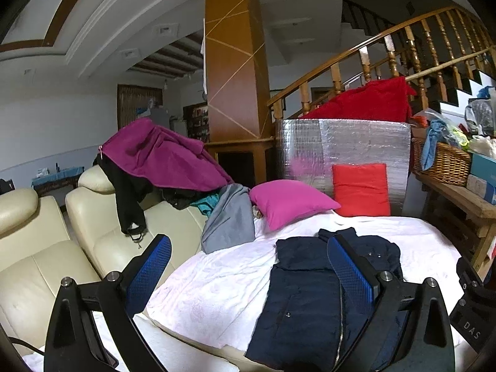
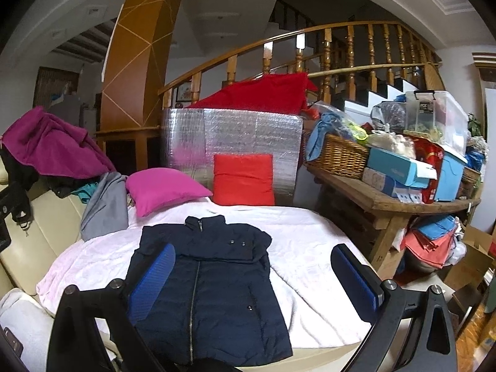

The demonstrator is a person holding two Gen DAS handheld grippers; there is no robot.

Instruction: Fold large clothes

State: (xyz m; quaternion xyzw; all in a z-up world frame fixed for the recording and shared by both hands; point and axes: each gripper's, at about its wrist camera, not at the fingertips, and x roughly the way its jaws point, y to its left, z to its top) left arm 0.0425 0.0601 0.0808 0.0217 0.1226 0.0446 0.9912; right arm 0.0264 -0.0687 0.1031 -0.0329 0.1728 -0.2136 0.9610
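navy jacket [image 2: 210,282] flat on white blanket [image 2: 310,241] | pink cushion [image 2: 164,187], grey garment [image 2: 107,206] behind

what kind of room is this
Most likely a lived-in home living room: a cream leather sofa draped with clothes, a wooden staircase banister behind, and a cluttered wooden bench. A navy jacket lies on a white blanket.

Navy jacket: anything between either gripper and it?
Nothing visible. The navy jacket lies flat, zipped, on the white blanket, with nothing on top. Both the left gripper and right gripper are open, empty, above it. The pink pillow, red pillow and grey garment sit behind it.
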